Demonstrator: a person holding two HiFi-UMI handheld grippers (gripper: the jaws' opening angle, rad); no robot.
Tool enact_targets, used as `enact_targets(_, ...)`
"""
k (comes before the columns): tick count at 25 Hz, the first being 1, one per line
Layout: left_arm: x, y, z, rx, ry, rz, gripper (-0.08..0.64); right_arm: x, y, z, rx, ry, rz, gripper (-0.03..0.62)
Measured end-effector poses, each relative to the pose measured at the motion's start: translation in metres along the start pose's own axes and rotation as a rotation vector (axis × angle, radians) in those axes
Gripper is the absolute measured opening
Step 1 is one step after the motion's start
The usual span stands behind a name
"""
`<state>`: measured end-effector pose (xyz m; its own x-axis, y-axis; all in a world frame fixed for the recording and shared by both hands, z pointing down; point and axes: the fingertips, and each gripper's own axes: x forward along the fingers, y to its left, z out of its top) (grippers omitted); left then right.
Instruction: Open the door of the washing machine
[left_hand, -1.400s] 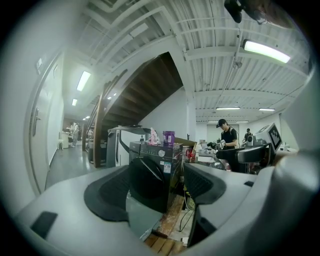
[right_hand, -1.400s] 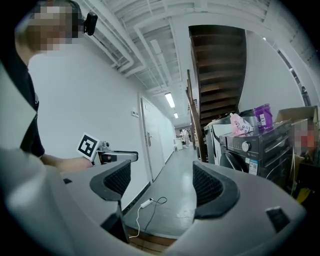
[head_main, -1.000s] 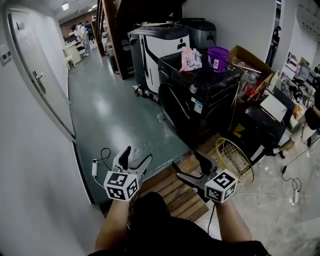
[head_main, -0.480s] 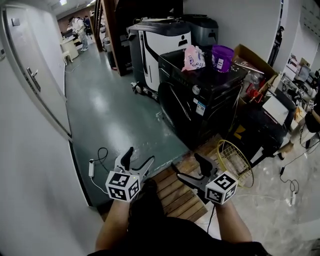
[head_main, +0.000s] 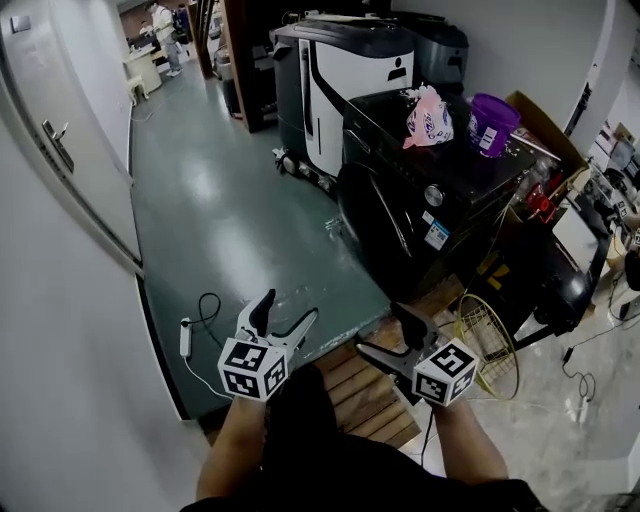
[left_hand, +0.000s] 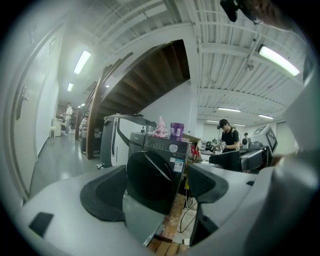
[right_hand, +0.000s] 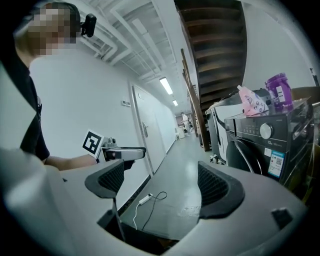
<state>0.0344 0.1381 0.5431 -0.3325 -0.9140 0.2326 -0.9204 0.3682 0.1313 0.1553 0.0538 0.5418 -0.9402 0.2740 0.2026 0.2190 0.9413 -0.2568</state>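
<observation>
Far left: white door (head_main: 60, 150). On green floor beside it: cable with power strip (head_main: 188, 335). Near centre: left gripper (head_main: 288, 310), jaws spread, gripping nothing. Just right of it: right gripper (head_main: 387, 332), jaws likewise spread, gripping nothing. Below and between them: wooden pallet (head_main: 350, 385). Farther right: black washing machine (head_main: 450, 190), round door (head_main: 378, 225) shut, well apart from both grippers. On top of machine: pink bag (head_main: 428, 115), purple tub (head_main: 492, 125).

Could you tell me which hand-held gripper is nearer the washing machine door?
Right. The right hand-held gripper hangs in front of the door, not touching; the left hand-held gripper is farther off, to its left.
</observation>
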Motion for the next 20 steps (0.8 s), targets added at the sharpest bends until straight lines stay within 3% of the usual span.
enact_targets(5,0.046,0.067,0.010,-0.038,0.021,-0.017,0.382,0.068,-0.035,0.024,0.021,0.062,-0.016,0.467)
enact_targets(11,0.088,0.143,0.063,-0.055,0.041,-0.075,0.382,0.154,-0.066,0.099,0.024,0.093,-0.049,0.466)
enact_targets(20,0.121,0.199,0.123,-0.070,0.030,-0.103,0.382,0.201,-0.093,0.144,0.045,0.133,-0.097,0.466)
